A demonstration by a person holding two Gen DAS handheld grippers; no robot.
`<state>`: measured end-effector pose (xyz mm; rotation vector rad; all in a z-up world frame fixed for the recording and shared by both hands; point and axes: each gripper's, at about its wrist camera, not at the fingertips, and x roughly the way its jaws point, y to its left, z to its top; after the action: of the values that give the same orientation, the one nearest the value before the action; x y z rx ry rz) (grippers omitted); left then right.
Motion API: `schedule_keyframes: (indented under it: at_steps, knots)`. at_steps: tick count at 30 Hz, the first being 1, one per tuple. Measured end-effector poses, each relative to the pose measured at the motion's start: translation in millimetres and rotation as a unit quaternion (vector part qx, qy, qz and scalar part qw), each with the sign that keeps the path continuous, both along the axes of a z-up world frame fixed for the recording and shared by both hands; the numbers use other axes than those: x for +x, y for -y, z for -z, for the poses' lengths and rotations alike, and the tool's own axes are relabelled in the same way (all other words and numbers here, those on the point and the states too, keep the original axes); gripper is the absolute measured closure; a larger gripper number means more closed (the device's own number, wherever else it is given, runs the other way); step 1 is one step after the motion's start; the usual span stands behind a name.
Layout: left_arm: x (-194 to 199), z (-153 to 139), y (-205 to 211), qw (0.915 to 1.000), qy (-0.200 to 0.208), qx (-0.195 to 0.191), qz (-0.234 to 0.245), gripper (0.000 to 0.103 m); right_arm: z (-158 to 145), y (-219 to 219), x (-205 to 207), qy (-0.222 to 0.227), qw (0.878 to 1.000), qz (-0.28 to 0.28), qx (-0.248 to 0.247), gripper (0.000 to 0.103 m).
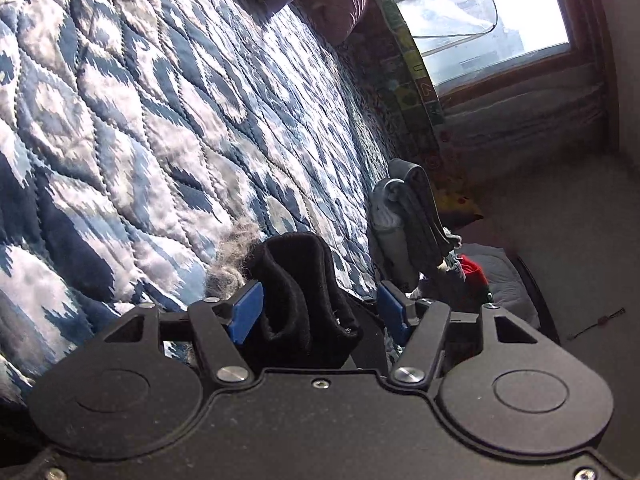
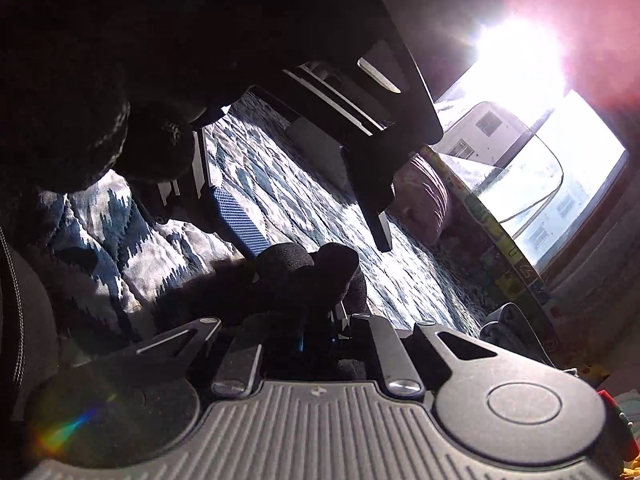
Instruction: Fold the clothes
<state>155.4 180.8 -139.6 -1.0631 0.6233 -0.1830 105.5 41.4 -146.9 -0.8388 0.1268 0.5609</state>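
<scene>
Our left tool (image 1: 320, 312) stands with its blue pads (image 1: 246, 312) wide apart, a bunched black garment (image 1: 300, 292) rising in the gap between them; the cloth lies against the left pad, while the right pad looks clear of it. Our right tool (image 2: 316, 336) has its jaws drawn close together, clamped on a fold of the same black garment (image 2: 308, 276) just above the bed's blue-and-white quilt (image 1: 160, 120). In the right wrist view the left tool (image 2: 304, 216) reaches in from above, tilted, one ribbed blue pad touching the cloth (much of it sits in shadow against the glare of the window (image 2: 560, 168)). At the quilt's far edge stands a stack of folded grey clothes (image 1: 404, 220), well apart from the black garment.
</scene>
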Motion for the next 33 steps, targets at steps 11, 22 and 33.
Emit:
schedule_keyframes:
  at_steps: [11,22,33]
  knots:
    - [6,-8,11,0.9975,-0.006,0.069,0.013,0.086,-10,18,-30,-0.007,0.999,-0.045,-0.013,0.054]
    - [6,-15,9,0.9923,-0.018,0.123,-0.007,0.087,-43,129,3,-0.127,0.967,0.049,0.217,0.052]
    - [-6,-81,55,0.9463,0.081,0.310,0.044,0.067,-24,192,83,-0.218,0.906,0.093,0.351,0.065]
